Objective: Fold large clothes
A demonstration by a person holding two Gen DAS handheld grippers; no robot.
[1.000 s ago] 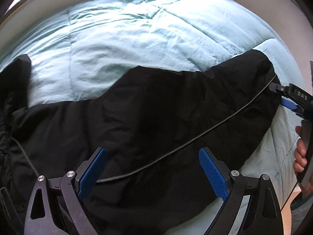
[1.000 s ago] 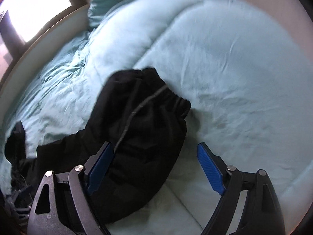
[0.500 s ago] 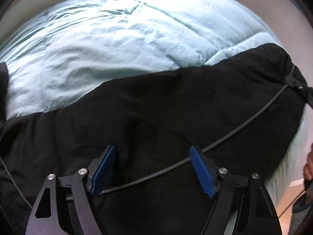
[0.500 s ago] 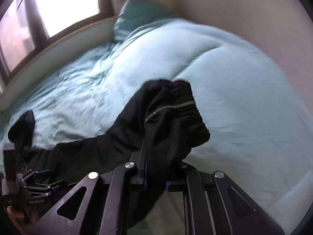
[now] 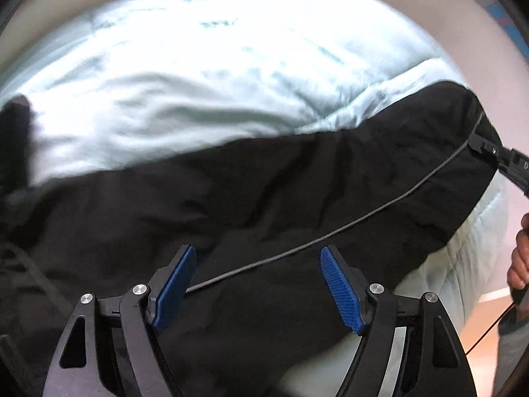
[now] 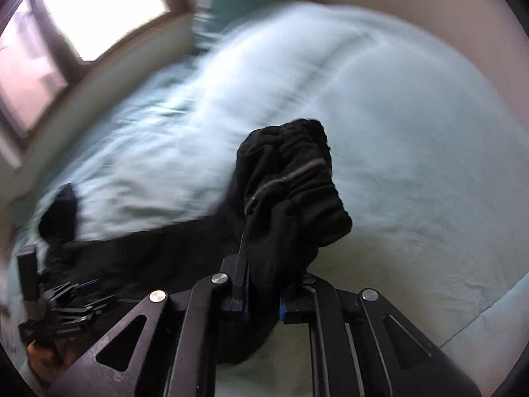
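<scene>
Since a second ago your right gripper (image 6: 263, 301) has clamped shut on the black fabric trousers' (image 5: 297, 198) gathered end, lifting it off the pale-blue quilted duvet (image 6: 413, 132). Your left gripper (image 5: 256, 284) hovers wide open over the grey-piped leg, which stretches across that duvet.

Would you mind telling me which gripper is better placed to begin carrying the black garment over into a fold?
Right. The right gripper is already shut on the black garment at its gathered elastic end; the left gripper stands open over the cloth, gripping nothing.

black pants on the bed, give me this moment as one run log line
right gripper: jaws shut on black pants cuff, lifted | left gripper: jaws open over pants, not gripping | surface: light blue comforter
</scene>
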